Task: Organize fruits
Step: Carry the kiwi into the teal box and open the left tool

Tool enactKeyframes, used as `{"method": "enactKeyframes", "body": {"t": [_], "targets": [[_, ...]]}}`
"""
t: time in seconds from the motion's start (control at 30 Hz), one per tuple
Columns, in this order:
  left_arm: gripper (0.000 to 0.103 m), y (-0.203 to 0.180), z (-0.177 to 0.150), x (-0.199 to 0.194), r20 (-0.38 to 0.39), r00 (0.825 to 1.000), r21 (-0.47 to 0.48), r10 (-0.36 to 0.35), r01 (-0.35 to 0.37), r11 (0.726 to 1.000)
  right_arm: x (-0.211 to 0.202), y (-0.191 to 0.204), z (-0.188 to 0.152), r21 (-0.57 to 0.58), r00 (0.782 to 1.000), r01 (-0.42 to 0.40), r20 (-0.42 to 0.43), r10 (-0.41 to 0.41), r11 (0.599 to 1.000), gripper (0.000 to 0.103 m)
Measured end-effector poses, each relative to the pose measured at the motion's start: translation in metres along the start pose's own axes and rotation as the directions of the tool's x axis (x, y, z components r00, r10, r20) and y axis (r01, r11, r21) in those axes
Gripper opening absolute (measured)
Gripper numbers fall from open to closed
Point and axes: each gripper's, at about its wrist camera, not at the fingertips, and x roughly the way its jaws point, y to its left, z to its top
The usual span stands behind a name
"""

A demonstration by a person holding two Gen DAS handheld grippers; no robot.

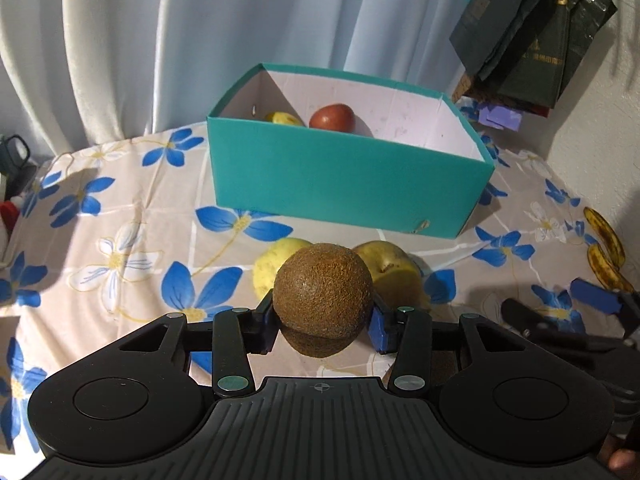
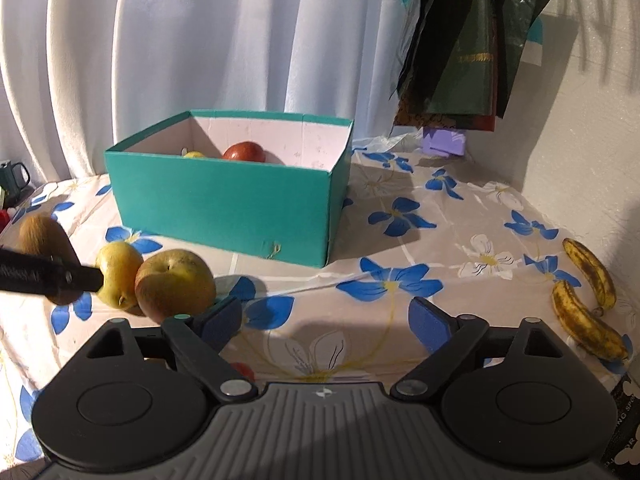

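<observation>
My left gripper [image 1: 323, 320] is shut on a brown kiwi [image 1: 323, 291] and holds it above the floral tablecloth, in front of the teal box [image 1: 344, 188]. The kiwi also shows at the far left of the right wrist view [image 2: 40, 236]. Inside the box lie a red apple [image 1: 333, 117] and a yellow fruit [image 1: 284, 118]. Behind the kiwi, two yellow apples [image 1: 269, 266] [image 1: 394, 270] rest on the cloth, touching each other [image 2: 119, 268] [image 2: 174, 283]. My right gripper [image 2: 326, 322] is open and empty over the cloth. Two spotted bananas [image 2: 586, 320] lie to its right.
A white curtain hangs behind the table. Dark bags [image 2: 468, 40] hang at the upper right above a purple item [image 2: 444, 141]. A dark mug [image 2: 14, 178] stands at the far left edge. The table's right edge is near the bananas.
</observation>
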Motion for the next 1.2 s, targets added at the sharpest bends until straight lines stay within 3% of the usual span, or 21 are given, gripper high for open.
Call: {"method": "enactKeyframes", "body": {"t": [0.13,0.2,0.53,0.77,0.87,1.2], "targets": [[0.048,0.001,-0.001,-0.005,-0.001,1.000,0.002,0.005,-0.005,1.000,0.017,0.011,-0.013,-0.023,0.997,-0.026,-0.070,0.024,0.999,0.070],[0.048,0.003,-0.002,-0.007,-0.004,1.000,0.003,0.004,-0.004,1.000,0.023,0.013,-0.017,-0.027,0.994,-0.038,-0.103,0.035,0.999,0.055],[0.048,0.011,-0.002,-0.007,-0.021,1.000,-0.022,0.018,-0.018,1.000,0.029,0.026,-0.021,-0.051,0.985,-0.104,-0.141,0.096,0.993,0.054],[0.048,0.015,-0.001,-0.005,-0.035,0.999,-0.028,0.017,-0.018,0.999,0.034,0.033,-0.023,-0.060,0.980,-0.138,-0.149,0.128,0.989,0.048],[0.048,0.016,-0.001,-0.005,-0.033,0.999,-0.029,0.019,-0.020,0.999,0.042,0.038,-0.028,-0.063,0.970,-0.151,-0.204,0.136,0.986,0.042],[0.048,0.016,0.001,-0.003,-0.044,0.999,-0.029,0.014,-0.016,0.999,0.043,0.038,-0.029,-0.060,0.970,-0.154,-0.197,0.139,0.986,0.033]]}}
